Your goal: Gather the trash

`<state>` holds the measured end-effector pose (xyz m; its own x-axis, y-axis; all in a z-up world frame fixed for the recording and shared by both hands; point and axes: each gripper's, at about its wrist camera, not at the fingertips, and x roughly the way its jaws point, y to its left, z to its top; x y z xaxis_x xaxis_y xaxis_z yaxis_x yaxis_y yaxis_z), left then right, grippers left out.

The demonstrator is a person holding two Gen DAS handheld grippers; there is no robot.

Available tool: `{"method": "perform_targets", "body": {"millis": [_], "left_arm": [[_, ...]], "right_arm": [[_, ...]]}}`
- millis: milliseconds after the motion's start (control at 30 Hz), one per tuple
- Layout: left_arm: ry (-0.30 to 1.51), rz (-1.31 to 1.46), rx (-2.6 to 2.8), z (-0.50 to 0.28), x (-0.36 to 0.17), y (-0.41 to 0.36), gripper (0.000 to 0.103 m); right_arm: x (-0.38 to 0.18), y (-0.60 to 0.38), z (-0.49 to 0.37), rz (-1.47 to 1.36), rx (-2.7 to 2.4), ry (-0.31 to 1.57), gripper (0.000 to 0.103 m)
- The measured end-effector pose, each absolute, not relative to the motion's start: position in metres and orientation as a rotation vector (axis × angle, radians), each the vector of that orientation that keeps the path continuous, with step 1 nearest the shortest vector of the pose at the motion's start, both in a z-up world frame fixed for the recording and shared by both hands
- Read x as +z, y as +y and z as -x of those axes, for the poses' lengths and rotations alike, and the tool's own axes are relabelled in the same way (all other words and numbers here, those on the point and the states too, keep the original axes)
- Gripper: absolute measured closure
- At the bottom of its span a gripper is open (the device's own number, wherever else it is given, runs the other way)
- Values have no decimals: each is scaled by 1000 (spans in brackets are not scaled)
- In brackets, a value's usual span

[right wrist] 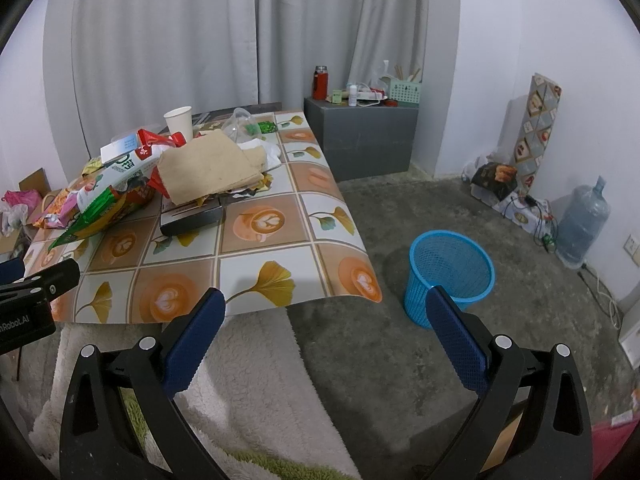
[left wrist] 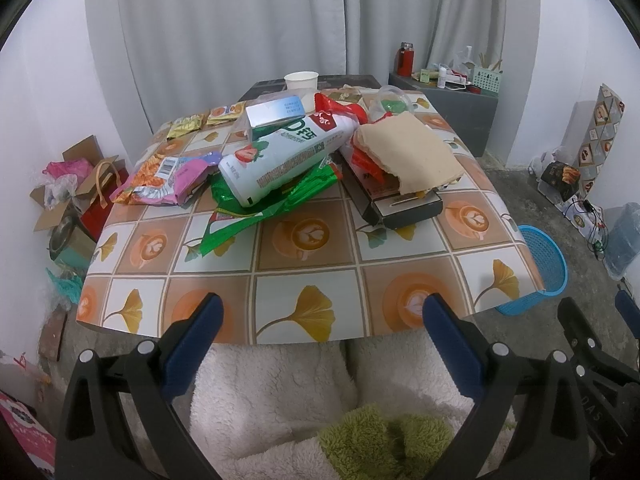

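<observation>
Both hand-held grippers, left [left wrist: 320, 312] and right [right wrist: 324, 308], were spread apart, empty; best take the topmost bottle [left wrist: 280, 156] first, then the bin [right wrist: 450, 276].

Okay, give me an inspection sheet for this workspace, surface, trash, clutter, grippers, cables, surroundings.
Surface: table with patterned cloth, near half bare.
Job's things: milk bottle lying atop green wrapper; brown paper; paper cup; blue wastebasket upright on the floor beside the table, looks empty.
Clutter: black box under the paper.
Grippers: left gripper and right gripper open, holding nothing.
Cables: wires along the right wall.
Surroundings: curtain, water jug.
</observation>
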<state>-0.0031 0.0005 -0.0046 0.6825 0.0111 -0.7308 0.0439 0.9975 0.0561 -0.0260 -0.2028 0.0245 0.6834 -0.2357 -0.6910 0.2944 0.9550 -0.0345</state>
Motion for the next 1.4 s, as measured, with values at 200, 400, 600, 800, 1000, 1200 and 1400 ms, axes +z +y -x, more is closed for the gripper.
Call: {"method": "perform_targets", "body": {"millis": [200, 400, 600, 800, 1000, 1200, 1400], "left_arm": [[819, -71, -19, 3, -5, 1, 5], [820, -71, -19, 3, -4, 0, 5], [820, -71, -19, 4, -5, 1, 5], [820, -71, -19, 3, -4, 0, 5], [821, -71, -19, 3, -4, 0, 5], [821, -71, -19, 3, -4, 0, 5], [825, -69, -17, 4, -8, 5, 5]], "right_arm": [[25, -203, 27, -82, -297, 762, 7], [27, -204, 28, -83, -297, 762, 7], [29, -204, 28, -81, -298, 762, 7], [29, -204, 28, -81, -298, 762, 7], [30, -204, 28, -83, -298, 762, 7], [29, -205, 29, -82, -297, 761, 7], [30, -206, 29, -83, -297, 763, 7]]}}
